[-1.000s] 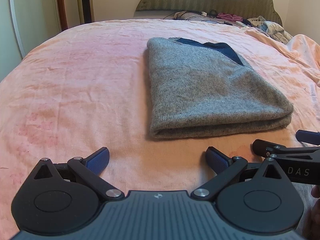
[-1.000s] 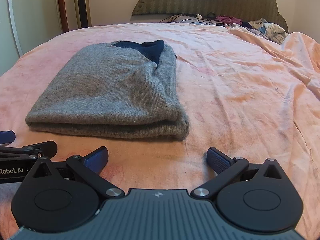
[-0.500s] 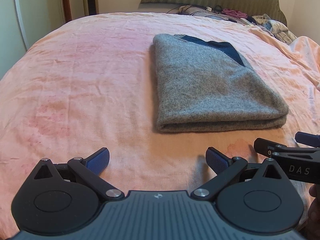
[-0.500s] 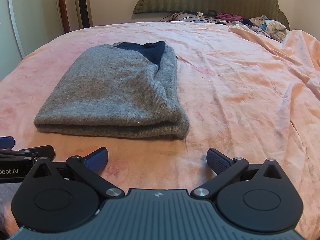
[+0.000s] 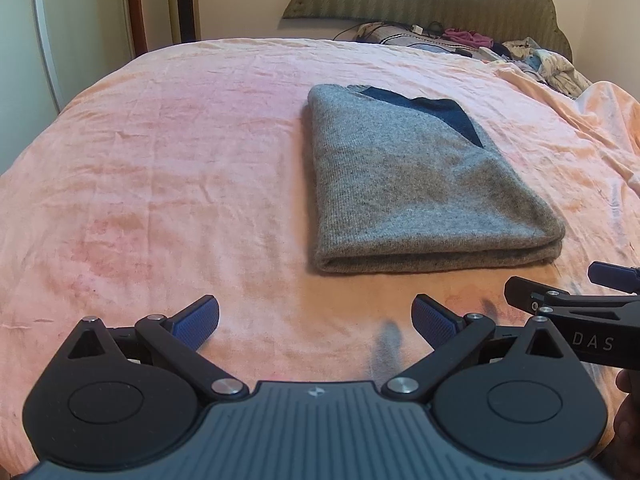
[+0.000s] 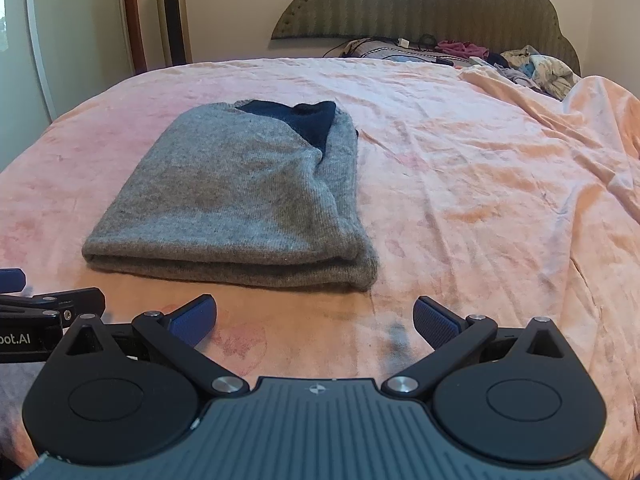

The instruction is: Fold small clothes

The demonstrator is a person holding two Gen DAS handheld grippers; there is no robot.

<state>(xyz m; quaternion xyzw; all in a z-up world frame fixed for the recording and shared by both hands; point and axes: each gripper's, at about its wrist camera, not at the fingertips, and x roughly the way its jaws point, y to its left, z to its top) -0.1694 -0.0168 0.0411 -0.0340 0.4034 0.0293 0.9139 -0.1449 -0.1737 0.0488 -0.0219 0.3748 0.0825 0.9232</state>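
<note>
A grey knitted sweater (image 5: 416, 188) with a dark blue collar lies folded into a rectangle on the pink bedspread (image 5: 160, 168). In the right wrist view the sweater (image 6: 240, 200) lies ahead and to the left. My left gripper (image 5: 316, 320) is open and empty, held back from the sweater's near edge and to its left. My right gripper (image 6: 316, 320) is open and empty, also short of the near edge, off its right corner. Each gripper shows at the side of the other's view.
A padded headboard (image 6: 424, 4) stands at the far end, with a heap of loose clothes and cables (image 6: 520, 64) below it. The bedspread is bunched up at the right (image 6: 600, 120). A wall and door frame (image 6: 132, 16) are at the left.
Both grippers have drawn back and up from the sweater, so it looks smaller and farther. The sweater itself has not moved. Both stay open.
</note>
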